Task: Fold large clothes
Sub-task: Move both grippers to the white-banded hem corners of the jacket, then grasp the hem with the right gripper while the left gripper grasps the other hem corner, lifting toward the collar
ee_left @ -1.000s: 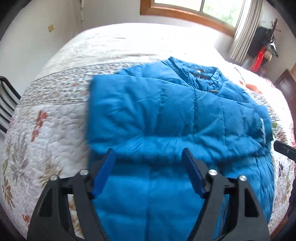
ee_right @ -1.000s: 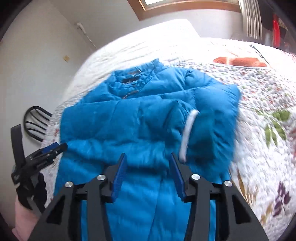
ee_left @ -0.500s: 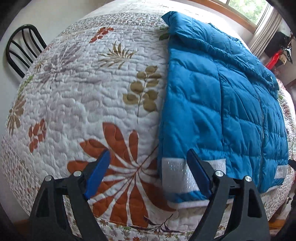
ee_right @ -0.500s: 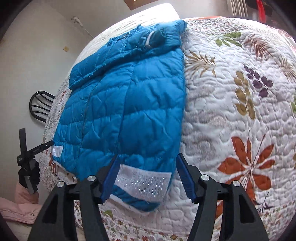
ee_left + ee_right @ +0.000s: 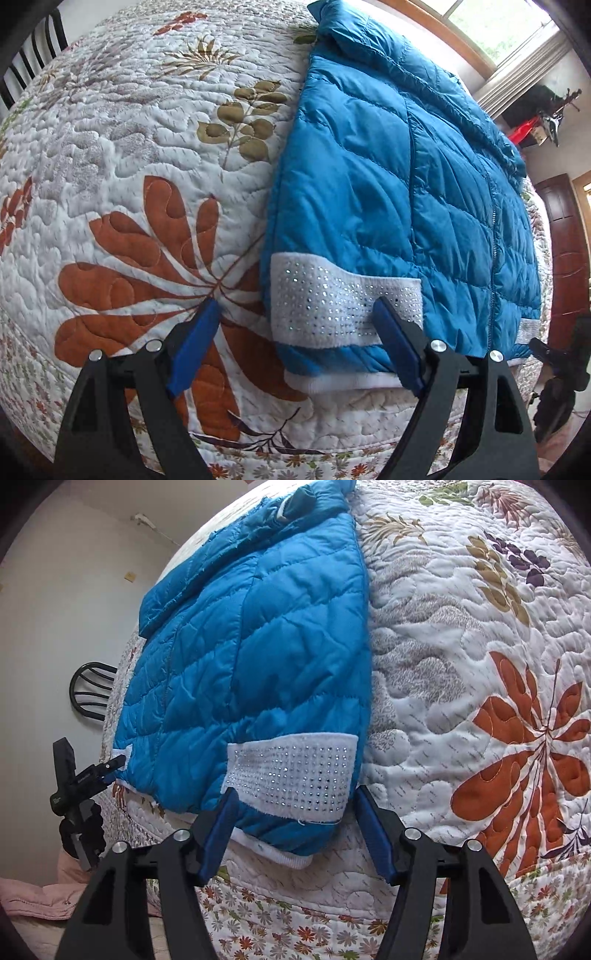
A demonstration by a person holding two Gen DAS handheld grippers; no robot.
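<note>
A blue quilted puffer jacket (image 5: pixel 399 177) lies flat on the bed with its sleeves folded in; it also shows in the right wrist view (image 5: pixel 251 646). A white studded cuff (image 5: pixel 340 306) lies near the jacket's bottom left corner, and another white cuff (image 5: pixel 291 775) near its bottom right corner. My left gripper (image 5: pixel 295 332) is open, low at the hem, astride the left cuff's edge. My right gripper (image 5: pixel 293 819) is open, its fingers on either side of the right cuff. Neither holds anything.
The bed carries a white floral quilt (image 5: pixel 129 184), its front edge just below both grippers. A black chair (image 5: pixel 90 690) stands by the wall at the left. Pink cloth (image 5: pixel 33 897) lies on the floor. A window (image 5: pixel 491 33) and dark wooden door (image 5: pixel 565 258) are to the right.
Both grippers have dropped from above the jacket's middle to its bottom hem, one at each lower corner. They stayed open and closed in on the white cuffs.
</note>
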